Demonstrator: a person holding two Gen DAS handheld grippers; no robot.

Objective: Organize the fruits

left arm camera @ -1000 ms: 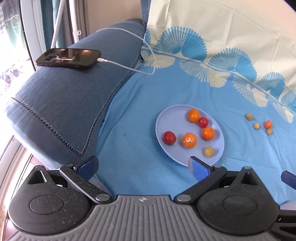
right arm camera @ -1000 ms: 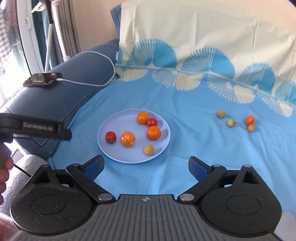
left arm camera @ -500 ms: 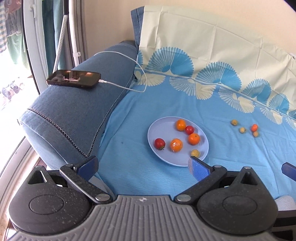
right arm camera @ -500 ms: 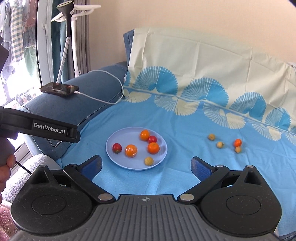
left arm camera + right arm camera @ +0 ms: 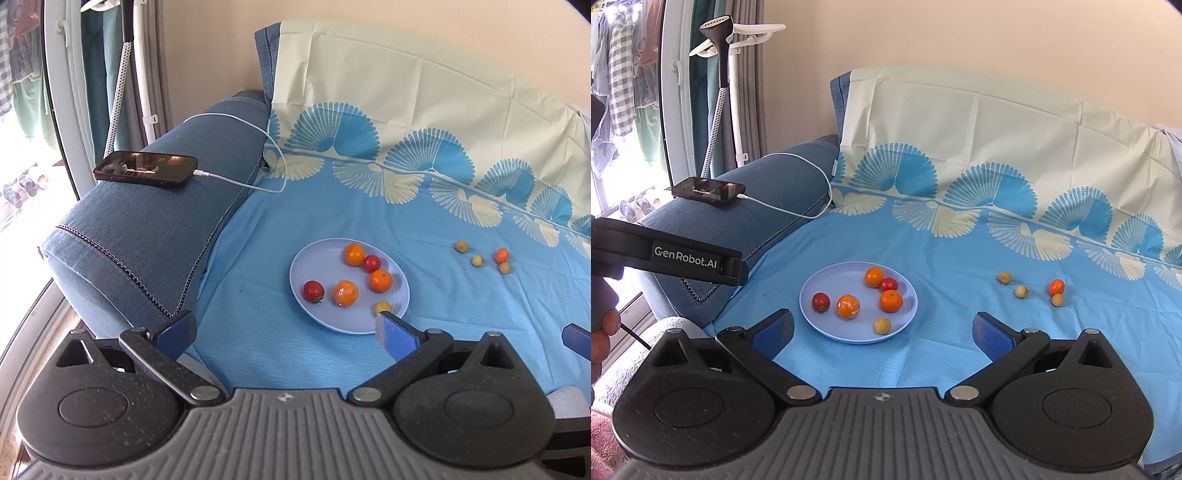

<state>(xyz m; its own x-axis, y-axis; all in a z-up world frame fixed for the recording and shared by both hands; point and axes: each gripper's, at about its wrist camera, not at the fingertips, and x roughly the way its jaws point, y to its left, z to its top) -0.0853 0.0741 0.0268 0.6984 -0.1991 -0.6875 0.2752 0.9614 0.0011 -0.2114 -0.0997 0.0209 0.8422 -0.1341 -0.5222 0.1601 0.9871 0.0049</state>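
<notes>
A: Fruit is in two places. On the plate (image 5: pixel 812 314) we see six pieces: two red tomatoes, three oranges and one small yellow fruit. Four small pieces (image 5: pixel 1021 291) lie loose on the blue sheet (image 5: pixel 960 266), well apart from the plate, to its right.

B: So we judge that the step in hand is to bring the loose ones to the plate?

A: We think so. The little orange one (image 5: pixel 1056 286) touches, or nearly touches, a yellow one (image 5: pixel 1057 299), so we should come from above and close around one fruit only. They are round and the sheet is soft, so a push from the side may roll them away.

B: And the grip?

A: Gentle, because such fruit bruises. We should lower each piece onto a bare part of the plate, not drop it.

B: How do we stand now?

A: The right hand-held gripper (image 5: pixel 882 330) is spread wide and holds nothing; it hangs above the near edge of the sofa and points toward the plate. The left hand-held gripper (image 5: pixel 284 328) is also spread and empty, a little to the left, near the armrest (image 5: pixel 147 229) where a phone (image 5: pixel 146 169) lies.
</notes>
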